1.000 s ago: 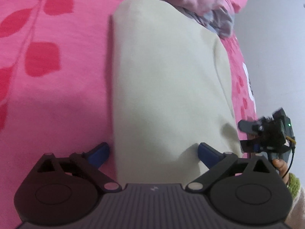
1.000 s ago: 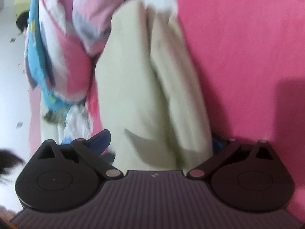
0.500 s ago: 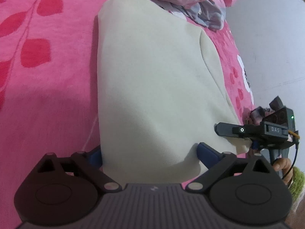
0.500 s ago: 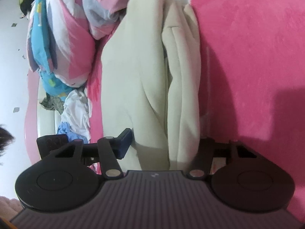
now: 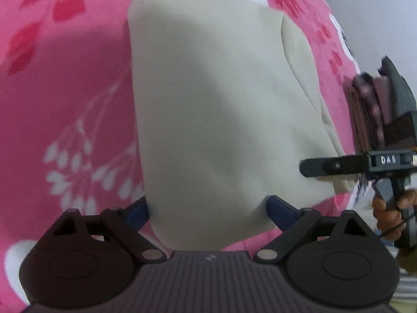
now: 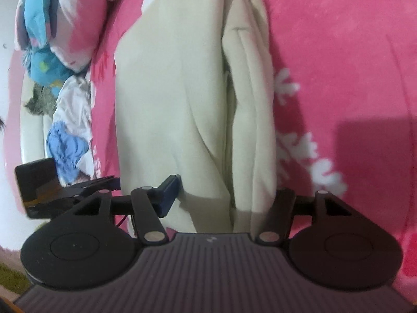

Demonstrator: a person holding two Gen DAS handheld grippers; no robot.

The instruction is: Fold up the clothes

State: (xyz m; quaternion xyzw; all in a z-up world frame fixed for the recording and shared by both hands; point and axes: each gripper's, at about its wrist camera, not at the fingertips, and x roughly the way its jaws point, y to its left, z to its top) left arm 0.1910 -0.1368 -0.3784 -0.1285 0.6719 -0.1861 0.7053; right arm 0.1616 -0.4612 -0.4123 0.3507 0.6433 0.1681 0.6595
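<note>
A cream garment [image 5: 216,99], folded into a long strip, lies on the pink bedspread [image 5: 65,99]. My left gripper [image 5: 208,210] is shut on its near end, a blue pad pressing in from each side. In the right wrist view the same garment [image 6: 166,99] shows loose lengthwise folds. My right gripper [image 6: 225,198] has the bunched near edge between its jaws. Its left pad touches the cloth and its right finger is partly hidden behind it. Its jaws are opening slightly. From the left wrist view the right gripper [image 5: 310,168] sits at the garment's right corner.
A heap of pink, blue and white bedding and clothes [image 6: 60,34] lies left of the garment, with crumpled white and blue cloth [image 6: 67,130] below it. A hand [image 5: 385,208] holds the right gripper's handle. The bed's edge and a pale wall [image 5: 378,7] lie to the right.
Both grippers closed onto the garment's near edge, then rose and drew back with it. The garment's near end lifted, and the bedding heap left the left wrist view.
</note>
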